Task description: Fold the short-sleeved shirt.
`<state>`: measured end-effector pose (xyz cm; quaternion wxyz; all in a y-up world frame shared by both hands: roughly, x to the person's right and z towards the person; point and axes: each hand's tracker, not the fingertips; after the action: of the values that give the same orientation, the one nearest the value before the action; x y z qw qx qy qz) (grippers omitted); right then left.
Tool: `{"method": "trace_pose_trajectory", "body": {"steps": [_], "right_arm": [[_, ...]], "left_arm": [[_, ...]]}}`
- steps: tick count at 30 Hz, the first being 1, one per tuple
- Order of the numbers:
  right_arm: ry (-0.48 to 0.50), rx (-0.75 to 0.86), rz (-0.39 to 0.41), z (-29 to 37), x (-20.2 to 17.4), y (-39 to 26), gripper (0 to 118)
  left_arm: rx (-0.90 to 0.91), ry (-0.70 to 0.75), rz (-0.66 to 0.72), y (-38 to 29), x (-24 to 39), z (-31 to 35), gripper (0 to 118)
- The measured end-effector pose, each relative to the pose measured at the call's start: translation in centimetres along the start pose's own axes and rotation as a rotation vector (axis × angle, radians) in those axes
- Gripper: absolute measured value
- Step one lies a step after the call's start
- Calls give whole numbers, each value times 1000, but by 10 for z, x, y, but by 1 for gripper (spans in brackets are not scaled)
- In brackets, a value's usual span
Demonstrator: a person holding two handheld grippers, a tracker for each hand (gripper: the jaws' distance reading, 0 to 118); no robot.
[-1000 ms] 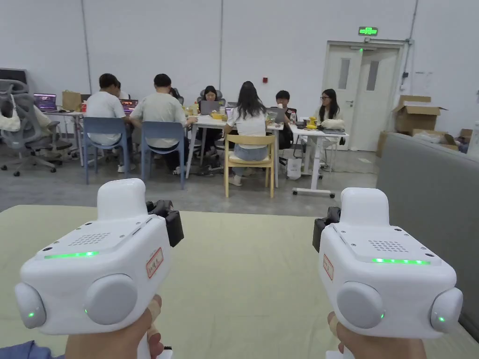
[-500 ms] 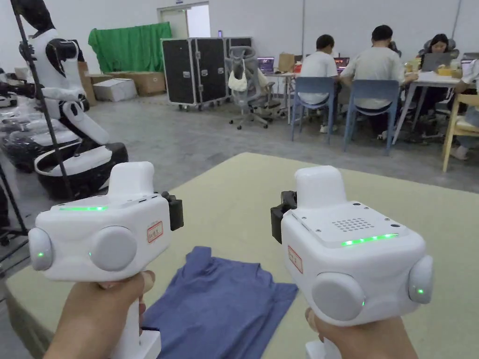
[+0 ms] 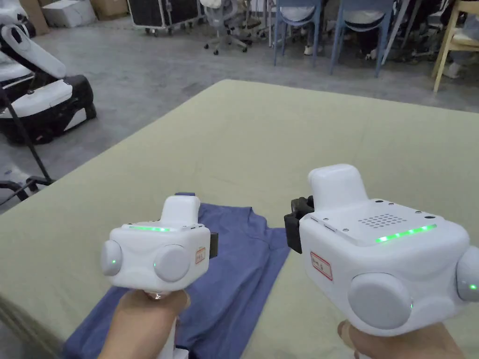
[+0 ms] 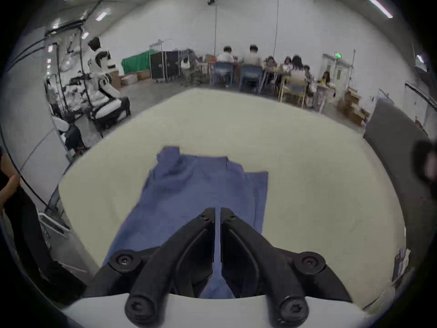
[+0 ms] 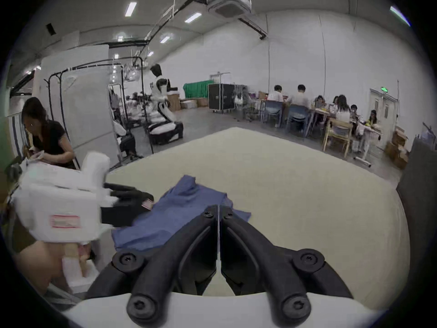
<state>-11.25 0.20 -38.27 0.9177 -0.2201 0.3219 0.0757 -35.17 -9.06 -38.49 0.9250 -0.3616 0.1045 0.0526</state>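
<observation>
2 grippers hang above the shirt (image 3: 243,262), and neither has cloth in it: the left gripper (image 4: 217,211) has its jaws drawn almost together with a thin gap, the right gripper (image 5: 217,209) has its jaws pressed closed on nothing. I judge the step in hand is the first approach, so I need both sets of jaws released before I go down. The blue shirt lies near the left front corner of the pale green table (image 3: 327,140), rumpled, with 1 sleeve bunched at the far end. I would first pull it flat, taking 1 corner in each gripper, low and level, so only 1 layer gets pinched and the cloth does not drag off the near edge.

Soft padding seems to cover the table, so jaws can press in a little. Beyond it I see a grey floor, a white robot (image 3: 42,93) on a stand to the left, blue chairs (image 3: 322,28) and people seated at desks (image 5: 307,103).
</observation>
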Motion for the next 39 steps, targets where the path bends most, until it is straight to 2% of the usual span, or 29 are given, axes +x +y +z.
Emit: {"method": "trace_pose_trajectory", "body": {"steps": [4,6,7,8,9,10,12,14,18,19,20,22,24,26,28,29,32,35,39], "right_arm": [[6,-39,18,-16,6,-8,4],[9,-56,23,-23,10,-16,4],[11,-72,22,-28,12,-19,4],[6,-88,21,-34,14,-22,4],[-2,-104,18,-40,16,-25,4],[-4,-115,18,-45,18,-28,4],[-6,-127,21,-51,21,-32,4],[-15,-136,17,-54,21,-33,4],[-26,-137,12,-53,21,-36,4],[-28,-136,10,-50,21,-37,4],[-29,-136,8,-48,22,-37,4],[-35,-137,7,-43,24,-37,4],[-43,-136,12,-33,28,-36,4],[-56,-123,1,-22,34,-33,4],[-76,-99,-33,-7,41,-27,4],[-82,-87,-51,0,44,-25,4],[-118,-35,-104,30,59,-15,4],[-155,19,-150,70,78,-3,4],[-233,94,-180,134,107,8,4]], "left_arm": [[-149,-19,-25,-21,5,-75,4],[-255,-58,56,-29,2,-107,4],[-321,-75,121,-32,-2,-121,14],[-356,-115,152,-36,-3,-128,62],[-316,-176,164,-40,-5,-135,109],[-252,-176,137,-41,-4,-133,118],[-196,-97,68,-38,-1,-133,118],[-208,-82,25,-34,-1,-137,118],[-348,-11,-94,-42,12,-157,118],[-354,0,-117,-46,15,-161,113],[-343,-7,-127,-51,17,-162,99],[-315,12,-143,-58,15,-156,63],[-257,10,-53,-53,3,-143,4],[-248,32,21,-49,-11,-134,4],[-253,-78,172,-36,-28,-122,4],[-246,-83,193,-30,-28,-113,4],[-160,-56,152,2,-15,-70,4],[-88,-134,201,36,0,-25,4],[64,-170,110,82,59,48,4]]}}
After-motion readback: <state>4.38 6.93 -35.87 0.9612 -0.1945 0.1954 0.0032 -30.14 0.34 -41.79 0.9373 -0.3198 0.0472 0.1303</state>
